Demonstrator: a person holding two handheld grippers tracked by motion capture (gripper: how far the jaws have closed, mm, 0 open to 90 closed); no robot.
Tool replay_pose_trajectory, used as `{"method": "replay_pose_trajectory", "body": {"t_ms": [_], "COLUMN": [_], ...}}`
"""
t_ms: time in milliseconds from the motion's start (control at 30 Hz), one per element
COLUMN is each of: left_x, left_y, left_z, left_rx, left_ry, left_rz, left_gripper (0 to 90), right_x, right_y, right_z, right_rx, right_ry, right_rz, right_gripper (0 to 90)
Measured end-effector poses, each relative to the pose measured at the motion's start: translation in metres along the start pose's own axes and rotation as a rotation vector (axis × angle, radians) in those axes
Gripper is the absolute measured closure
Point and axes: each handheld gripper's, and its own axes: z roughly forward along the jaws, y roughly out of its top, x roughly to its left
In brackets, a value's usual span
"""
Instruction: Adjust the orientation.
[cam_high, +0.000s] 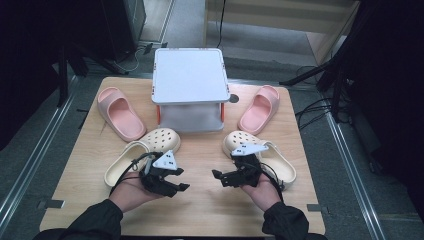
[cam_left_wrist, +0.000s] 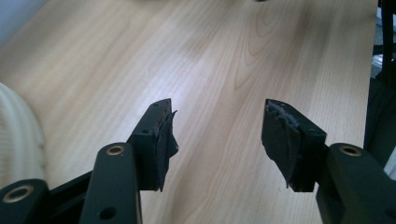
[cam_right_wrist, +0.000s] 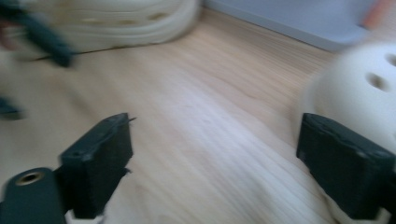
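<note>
Low in the high view, the left gripper holds its jaws open and empty over the worktop, the left cream clog just up-left of it. The right gripper, jaws also apart, sits beside the right cream clog.

Wooden table, light grain, rectangular, standing on grey floor. Far edge, centre: grey box with a white lid and orange corners, resting on the tabletop. Left of box: pink slide, toe toward the near right. Right of box: second pink slide, toe toward the near left. Nearer the person, left of centre: cream clog, its perforated toe toward the box. Right of centre: second cream clog, toe likewise toward the box. Small dark disc on the tabletop just right of the box. Middle strip between the clogs is bare wood.
</note>
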Motion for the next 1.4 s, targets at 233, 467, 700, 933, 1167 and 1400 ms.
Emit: {"method": "replay_pose_trajectory", "body": {"t_ms": [233, 467, 700, 933, 1167, 1400], "left_x": [0.008, 0.014, 0.022, 0.029, 0.045, 0.069], "left_y": [-0.003, -0.011, -0.023, -0.038, -0.053, -0.064], "left_z": [-0.008, -0.031, -0.063, -0.090, -0.095, -0.080], "left_rx": [0.027, 0.023, 0.004, 0.002, 0.031, 0.059], "left_ry": [-0.019, 0.011, 0.095, 0.156, 0.203, 0.224], "left_rz": [-0.063, -0.117, -0.172, -0.209, -0.275, -0.328], "left_gripper": [46.9, 48.2, 59.7, 80.2, 88.2, 89.1], "right_x": [-0.005, -0.003, 0.004, 0.013, 0.018, 0.024], "right_y": [0.001, 0.008, 0.014, 0.021, 0.026, 0.032], "right_z": [-0.009, -0.013, -0.010, -0.004, 0.000, -0.005], "right_rx": [0.035, 0.043, 0.055, 0.067, 0.081, 0.036], "right_ry": [0.009, 0.126, 0.136, 0.184, 0.193, 0.165], "right_rz": [-0.066, -0.044, -0.109, -0.169, -0.181, -0.202], "right_gripper": [12.6, 40.7, 56.0, 78.8, 87.6, 90.0]}}
